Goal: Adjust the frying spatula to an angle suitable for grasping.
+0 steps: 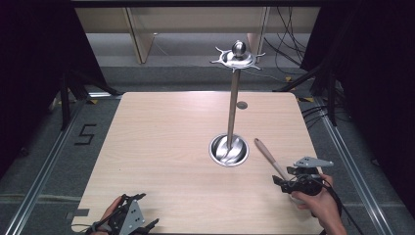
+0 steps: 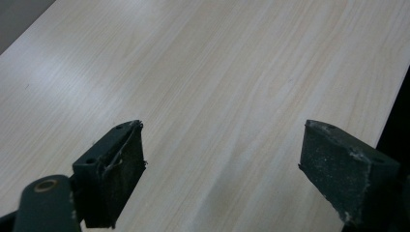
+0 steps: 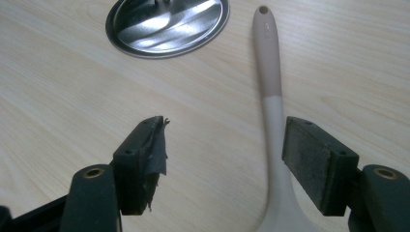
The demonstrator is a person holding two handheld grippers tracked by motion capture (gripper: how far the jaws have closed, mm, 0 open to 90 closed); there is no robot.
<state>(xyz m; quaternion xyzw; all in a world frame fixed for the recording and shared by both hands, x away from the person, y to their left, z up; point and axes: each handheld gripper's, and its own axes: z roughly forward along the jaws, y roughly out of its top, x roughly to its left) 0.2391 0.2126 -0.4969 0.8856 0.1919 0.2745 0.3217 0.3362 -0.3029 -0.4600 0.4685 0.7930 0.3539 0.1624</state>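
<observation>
A: High view first: where is the right gripper point(image 1: 286, 177)?

B: Near the right end of the near edge of the pale wooden worktop point(image 1: 161, 147), held in the person's right hand point(image 1: 320, 203). Its jaws stand wide apart around the long beige-and-pink plastic kitchen utensil point(image 1: 268, 155), gripping nothing.

A: And the utensil itself?

B: It lies flat on the worktop, handle pointing away toward the round shiny steel base dish point(image 1: 228, 150) of the tall metal stand point(image 1: 233, 105). In the right gripper view the utensil point(image 3: 270, 96) runs up between the jaws, close to the right-hand pad point(image 3: 306, 159) but I cannot tell whether it touches; the hanging hole in the handle's end lies just beside the dish point(image 3: 167, 24).

A: The left gripper point(image 1: 142, 223)?

B: At the near left corner of the worktop, in the left hand point(image 1: 111, 215). The left gripper view shows its jaws spread wide over bare wood point(image 2: 217, 72).
</observation>
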